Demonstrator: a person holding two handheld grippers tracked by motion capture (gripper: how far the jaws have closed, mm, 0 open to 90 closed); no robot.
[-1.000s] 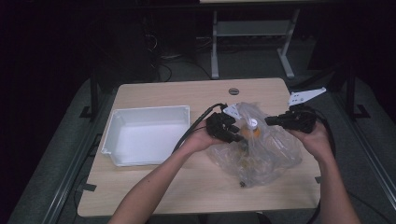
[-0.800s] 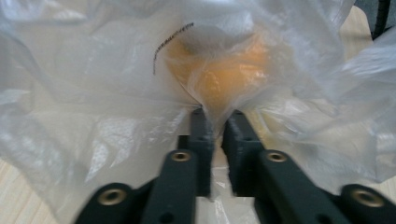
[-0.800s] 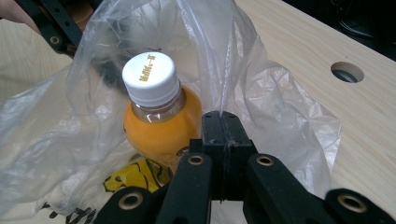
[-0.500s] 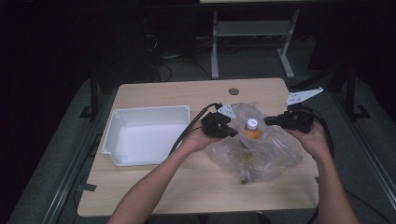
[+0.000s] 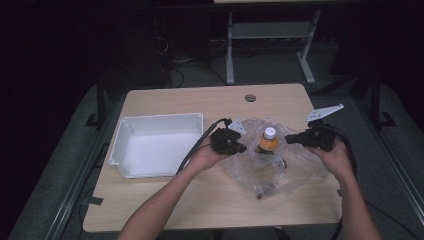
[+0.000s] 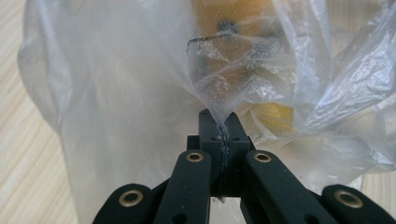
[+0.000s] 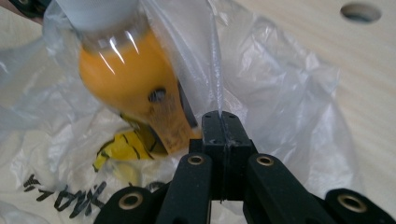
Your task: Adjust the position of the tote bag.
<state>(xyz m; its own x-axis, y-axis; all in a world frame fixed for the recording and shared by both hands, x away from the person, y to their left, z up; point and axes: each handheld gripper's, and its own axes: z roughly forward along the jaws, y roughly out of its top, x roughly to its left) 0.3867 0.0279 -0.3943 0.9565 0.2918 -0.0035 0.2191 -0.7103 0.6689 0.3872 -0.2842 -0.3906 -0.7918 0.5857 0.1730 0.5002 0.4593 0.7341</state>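
Clear plastic bag (image 5: 272,167) sits right of centre in the high view on the wooden table (image 5: 200,100), with an orange bottle (image 5: 268,141) standing upright in its open mouth and a white tray (image 5: 155,145) well apart at centre-left. Left gripper (image 5: 241,148) has its jaws fully closed on a pinch of bag film at the left side of the mouth — in the left gripper view the film (image 6: 219,112) cones down into the closed tips (image 6: 219,126). Right gripper (image 5: 289,138) is likewise clamped tight on a fold of film at the right side; in the right gripper view a taut pleat (image 7: 215,70) rises from its tips (image 7: 223,122), the bottle (image 7: 126,79) just to the upper left. Handling, as I read it: the film is thin, limp and slick, so it will stretch or tear before it carries much — grip near the rim, doubled-up folds where possible, pull evenly both sides. The bottle looks full of liquid, so it is the heavy, rigid part and likely to tip once the film slackens. Smooth round body would be slippery through plastic; the neck below the white cap (image 5: 270,132) seems the safer hold. There is something yellow (image 7: 116,144) lower in the bag, can't tell what.
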